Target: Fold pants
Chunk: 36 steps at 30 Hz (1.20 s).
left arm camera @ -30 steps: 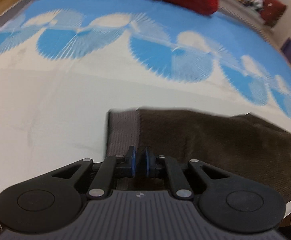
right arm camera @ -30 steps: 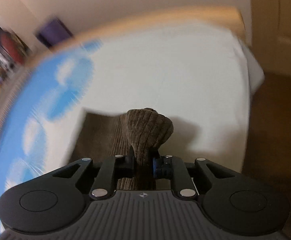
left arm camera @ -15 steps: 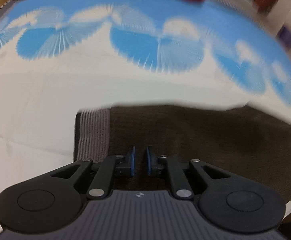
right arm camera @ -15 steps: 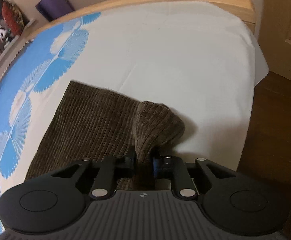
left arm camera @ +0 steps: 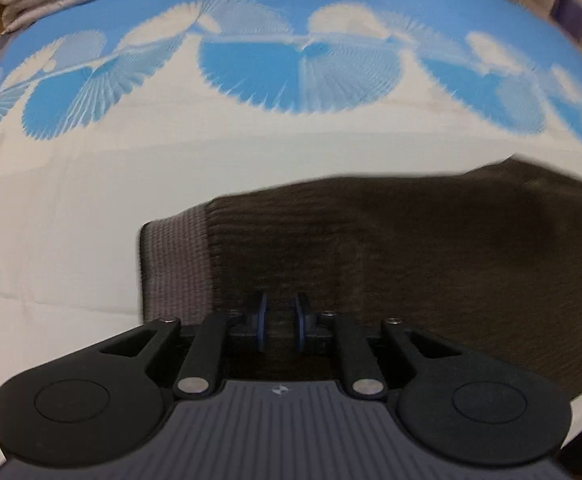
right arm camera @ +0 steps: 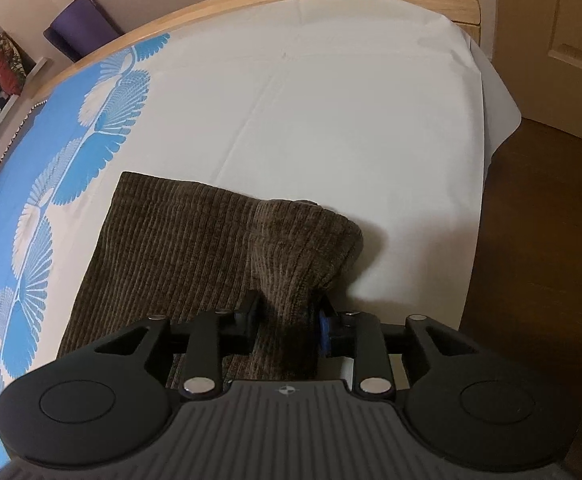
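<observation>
Pants (left arm camera: 411, 248) lie flat on the bed (right arm camera: 351, 100), seemingly folded lengthwise already. My right gripper (right arm camera: 287, 320) is clamped on a bunched end; my left gripper (left arm camera: 279, 322) stands slightly apart over the cloth. I judge the crosswise fold remains.

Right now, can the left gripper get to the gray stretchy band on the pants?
Probably yes. The left gripper sits over the brown pants, beside the gray waistband, and nothing lies between them.
</observation>
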Available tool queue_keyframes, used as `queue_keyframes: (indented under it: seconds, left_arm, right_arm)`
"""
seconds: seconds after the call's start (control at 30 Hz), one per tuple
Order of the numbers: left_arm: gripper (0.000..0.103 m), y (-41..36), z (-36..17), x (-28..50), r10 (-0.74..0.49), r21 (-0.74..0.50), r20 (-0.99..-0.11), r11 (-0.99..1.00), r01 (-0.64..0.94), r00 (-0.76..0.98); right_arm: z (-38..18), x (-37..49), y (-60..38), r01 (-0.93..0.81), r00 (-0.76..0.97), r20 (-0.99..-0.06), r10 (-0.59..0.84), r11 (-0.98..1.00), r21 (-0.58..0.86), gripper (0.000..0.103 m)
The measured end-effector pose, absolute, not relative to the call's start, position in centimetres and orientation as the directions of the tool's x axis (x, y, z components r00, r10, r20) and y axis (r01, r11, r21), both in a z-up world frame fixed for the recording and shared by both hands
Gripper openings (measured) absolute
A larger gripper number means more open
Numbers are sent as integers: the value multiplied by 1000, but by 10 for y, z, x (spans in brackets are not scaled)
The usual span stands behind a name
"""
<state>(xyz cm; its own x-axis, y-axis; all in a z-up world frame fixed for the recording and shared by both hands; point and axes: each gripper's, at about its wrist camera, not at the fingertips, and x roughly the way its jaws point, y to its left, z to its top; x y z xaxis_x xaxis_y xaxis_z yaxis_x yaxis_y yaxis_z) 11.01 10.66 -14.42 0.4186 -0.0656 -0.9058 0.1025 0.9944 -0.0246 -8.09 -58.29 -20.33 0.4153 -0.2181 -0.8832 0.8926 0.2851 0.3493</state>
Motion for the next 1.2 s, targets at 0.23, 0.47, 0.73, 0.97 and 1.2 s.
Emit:
queue_keyframes:
  seconds: [0.23, 0.47, 0.73, 0.97, 1.2]
  left_arm:
    - [42, 70, -174, 98, -62, 40, -946, 951, 308, 317]
    - [42, 66, -150, 94, -137, -6, -898, 954, 299, 419]
    - [42, 55, -129, 87, -164, -8, -855, 952, 305, 492]
    - [42, 62, -114, 86, -168, -23, -820, 965, 261, 548]
    - [42, 77, -112, 82, -162, -34, -817, 972, 234, 553]
  right_arm:
    - [-203, -75, -580, 882, 413, -881, -229, 342, 325, 28]
    - [-195, -73, -576, 863, 443, -862, -248, 378, 335, 17]
    - [-140, -71, -547, 766, 588, -742, -322, 515, 384, 16]
    - [-43, -43, -414, 440, 815, -507, -281, 869, 226, 15]
    - [-31, -31, -186, -69, 905, -422, 45, 997, -41, 16]
